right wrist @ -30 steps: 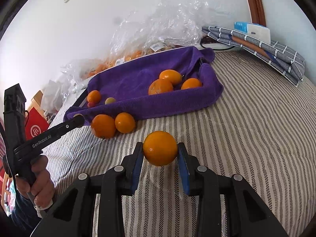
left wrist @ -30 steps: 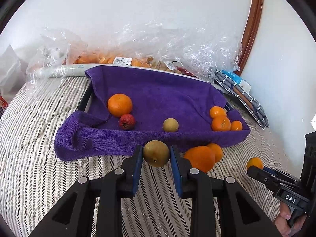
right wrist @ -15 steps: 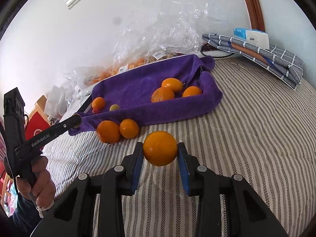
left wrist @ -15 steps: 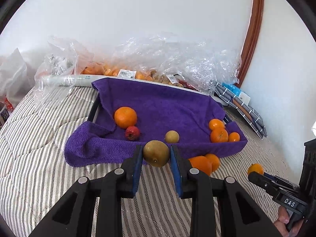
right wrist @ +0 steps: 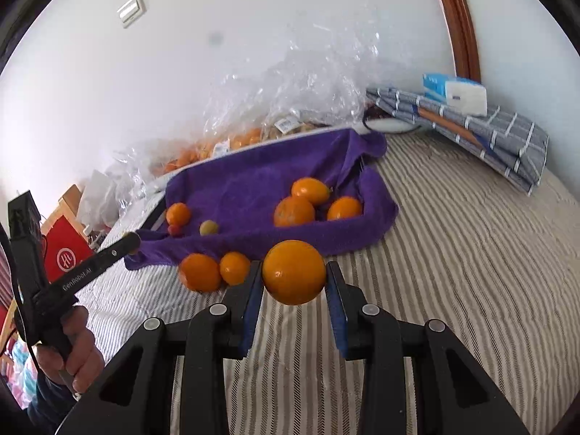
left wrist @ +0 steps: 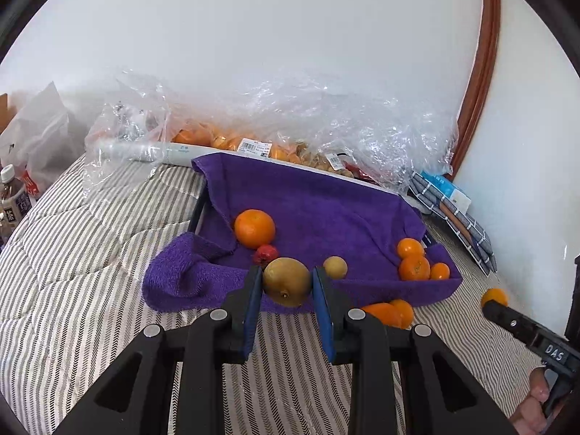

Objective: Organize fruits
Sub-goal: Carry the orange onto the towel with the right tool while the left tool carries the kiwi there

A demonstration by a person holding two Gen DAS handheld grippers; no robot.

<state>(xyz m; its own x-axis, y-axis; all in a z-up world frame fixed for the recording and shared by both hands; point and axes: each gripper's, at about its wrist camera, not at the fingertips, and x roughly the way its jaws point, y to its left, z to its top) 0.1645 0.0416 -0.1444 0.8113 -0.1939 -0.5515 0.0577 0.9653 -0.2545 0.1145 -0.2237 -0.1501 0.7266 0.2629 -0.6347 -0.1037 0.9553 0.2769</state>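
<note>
Fruit status: left gripper (left wrist: 286, 282) is clamped on a brownish-green pear (left wrist: 286, 281), pads tight on both sides, held above the striped bedcover (left wrist: 90, 272) just in front of the purple towel (left wrist: 319, 214). Right gripper (right wrist: 294, 279) is clamped on an orange (right wrist: 294, 272), also held off the bedcover, near the towel's front edge.

On the towel, left wrist view:
- big orange (left wrist: 254, 228) at the left, with a small red fruit (left wrist: 265, 254) touching it in front
- small yellow-green fruit (left wrist: 335, 267) near the middle front
- three mandarins (left wrist: 414, 267) bunched in the right corner

Two loose oranges (right wrist: 214, 272) sit side by side on the bedcover, just outside the towel's front edge, between the two grippers. The towel lines a tray; a bit of dark tray rim (left wrist: 197, 214) shows at its left side.

Behind the towel, along the wall: clear plastic bags (left wrist: 326, 119) with more oranges and labelled packs inside. Folded checked cloth (right wrist: 482, 134) at the back right, with a blue-and-white box (right wrist: 455, 92) on top. Bottles (left wrist: 11, 199) at the far left edge of the left view.
</note>
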